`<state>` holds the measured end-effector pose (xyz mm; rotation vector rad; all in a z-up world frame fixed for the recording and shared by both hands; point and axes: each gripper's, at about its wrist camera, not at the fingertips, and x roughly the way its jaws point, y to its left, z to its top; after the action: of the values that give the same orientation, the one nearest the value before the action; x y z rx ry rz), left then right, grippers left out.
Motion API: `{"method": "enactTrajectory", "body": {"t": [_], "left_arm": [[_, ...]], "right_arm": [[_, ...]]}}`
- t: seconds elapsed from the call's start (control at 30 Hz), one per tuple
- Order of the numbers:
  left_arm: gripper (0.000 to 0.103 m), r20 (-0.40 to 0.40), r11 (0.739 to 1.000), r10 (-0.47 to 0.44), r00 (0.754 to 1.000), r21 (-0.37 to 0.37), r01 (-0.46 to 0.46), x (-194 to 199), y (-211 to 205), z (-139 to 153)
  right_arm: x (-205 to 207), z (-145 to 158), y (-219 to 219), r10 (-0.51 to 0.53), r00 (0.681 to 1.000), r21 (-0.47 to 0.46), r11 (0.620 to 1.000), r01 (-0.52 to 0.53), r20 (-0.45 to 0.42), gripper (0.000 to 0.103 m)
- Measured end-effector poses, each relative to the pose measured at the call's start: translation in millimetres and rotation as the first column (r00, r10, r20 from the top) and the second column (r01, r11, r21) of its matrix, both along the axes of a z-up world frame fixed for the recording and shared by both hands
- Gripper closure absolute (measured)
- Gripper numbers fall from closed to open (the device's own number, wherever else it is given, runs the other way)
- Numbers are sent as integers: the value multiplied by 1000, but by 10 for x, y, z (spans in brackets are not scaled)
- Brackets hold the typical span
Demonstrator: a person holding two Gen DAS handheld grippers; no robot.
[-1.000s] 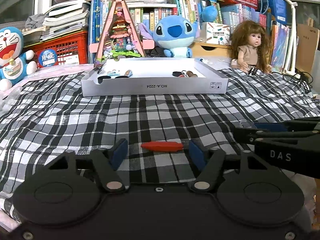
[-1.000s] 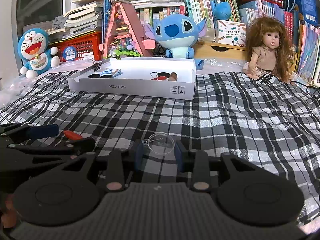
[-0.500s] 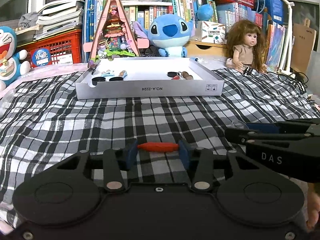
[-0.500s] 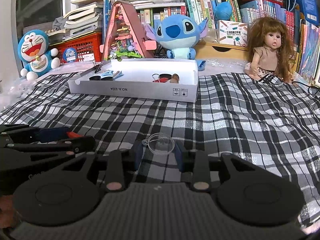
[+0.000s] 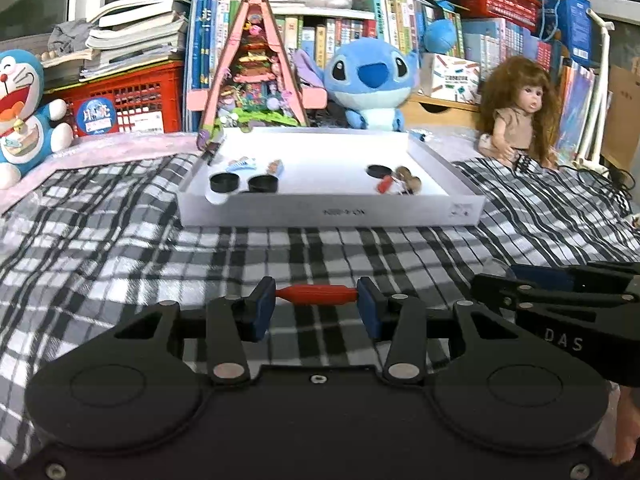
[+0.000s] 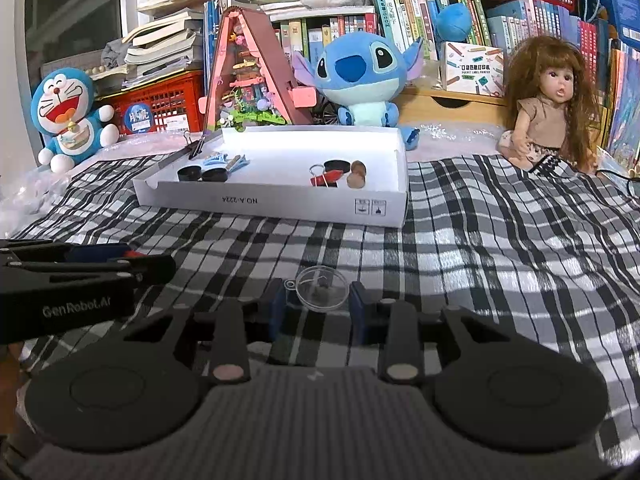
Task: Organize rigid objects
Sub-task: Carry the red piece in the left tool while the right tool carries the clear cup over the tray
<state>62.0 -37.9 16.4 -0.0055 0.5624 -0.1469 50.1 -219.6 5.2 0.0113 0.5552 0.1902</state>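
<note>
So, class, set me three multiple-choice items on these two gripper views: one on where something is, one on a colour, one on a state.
1. Where do the two black round caps lie?
A. on the plaid cloth
B. in the left part of the white tray
C. on the doll's lap

2. What colour is the stick between the left gripper's pads?
A. red
B. green
C. yellow

3. How does the right gripper stand?
A. wide open with nothing in it
B. out of view
C. closed on a clear round lid

Answers:
1 B: both caps sit inside the tray near its left wall.
2 A: the stick spanning the blue pads is red.
3 C: the transparent disc sits pinched between the two blue pads.
</note>
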Motion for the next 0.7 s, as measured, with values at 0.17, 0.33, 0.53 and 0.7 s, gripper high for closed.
{"method": "enactTrajectory", "body": {"t": [0.17,0.33,0.53,0.7], "left_arm": [[61,3,1000,23,1000,-6,-23,134,86,52],[61,-4,999,35,999,-14,-36,294,152,84],[61,0,999,45,999,-15,-45,519,225,162],[61,-1,999,32,999,-26,-32,758,285,226]], "right_arm": [[111,34,38,4,1000,13,1000,-4,-4,62],[242,45,87,10,1000,19,1000,-9,-17,62],[448,106,131,11,1000,22,1000,-10,-23,62],[667,179,160,9,1000,21,1000,-9,-24,62]]}}
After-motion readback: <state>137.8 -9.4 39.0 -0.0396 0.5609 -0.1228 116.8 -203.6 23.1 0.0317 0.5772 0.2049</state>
